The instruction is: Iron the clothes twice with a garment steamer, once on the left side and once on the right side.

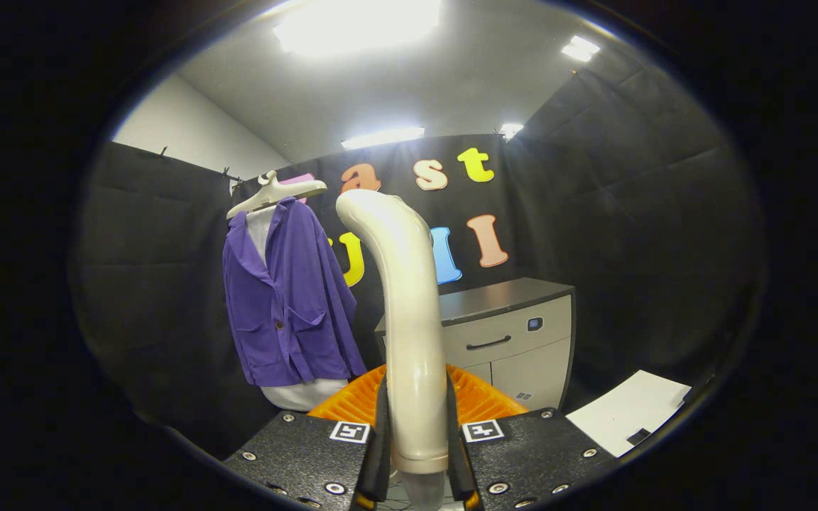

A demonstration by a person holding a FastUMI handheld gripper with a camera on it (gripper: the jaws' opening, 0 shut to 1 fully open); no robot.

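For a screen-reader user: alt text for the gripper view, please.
The gripper is shut on a cream steamer that stands upright between its fingers. Beyond, a purple jacket hangs on a hanger, beside a grey cabinet.

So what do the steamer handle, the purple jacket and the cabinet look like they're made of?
Steamer handle, clamped between the gripper fingers: likely glossy cream plastic, with sharp highlights. Purple jacket: soft matte woven cloth that folds and drapes. Cabinet: smooth pale panels, dark top, probably laminate or painted board.

Steamer (pixel 409 312) between tool (pixel 416 454) fingers; jacket (pixel 285 301) beyond, left of cabinet (pixel 508 333).
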